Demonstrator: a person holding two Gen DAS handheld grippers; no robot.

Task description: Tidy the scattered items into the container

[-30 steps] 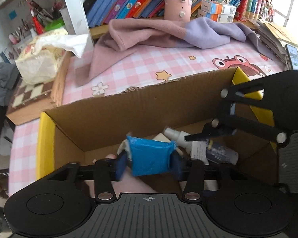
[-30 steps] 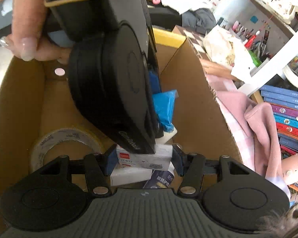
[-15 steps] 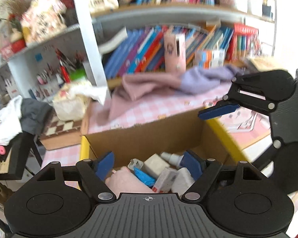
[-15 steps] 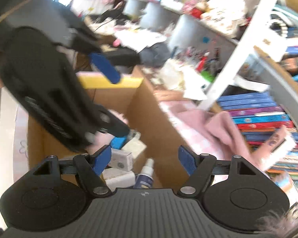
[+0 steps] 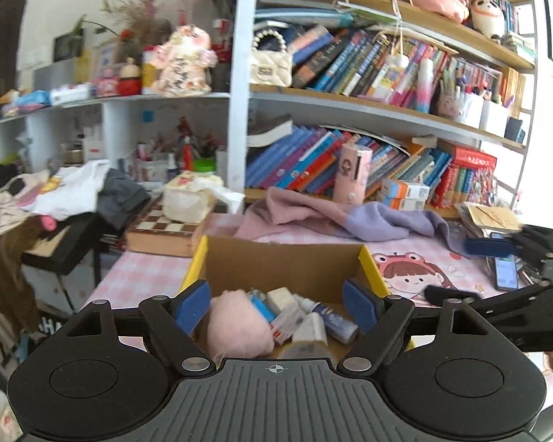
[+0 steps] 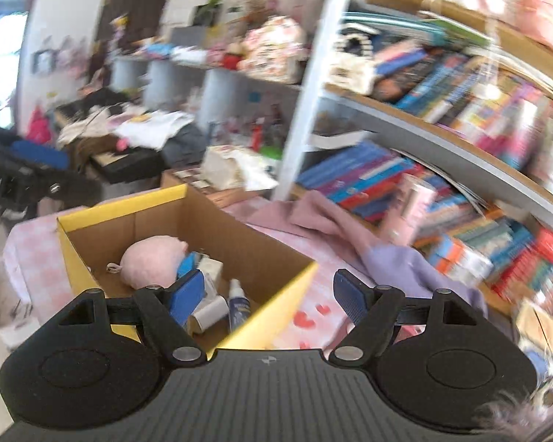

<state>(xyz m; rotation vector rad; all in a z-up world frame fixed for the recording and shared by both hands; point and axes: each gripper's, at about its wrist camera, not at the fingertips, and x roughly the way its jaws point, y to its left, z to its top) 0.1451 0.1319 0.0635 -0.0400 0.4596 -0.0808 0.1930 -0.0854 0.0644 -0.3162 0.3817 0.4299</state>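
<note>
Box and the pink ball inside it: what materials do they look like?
Box: corrugated cardboard, matte brown walls, with glossy yellow tape or facing on the rim edges. Pink ball: seemingly plush or faux fur, going by its fuzzy, soft outline; a small loop shows in the right wrist view.

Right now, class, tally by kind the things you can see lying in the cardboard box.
plush: 1
blue packet: 1
spray bottle: 1
white boxes: 3
Total in view: 6
</note>
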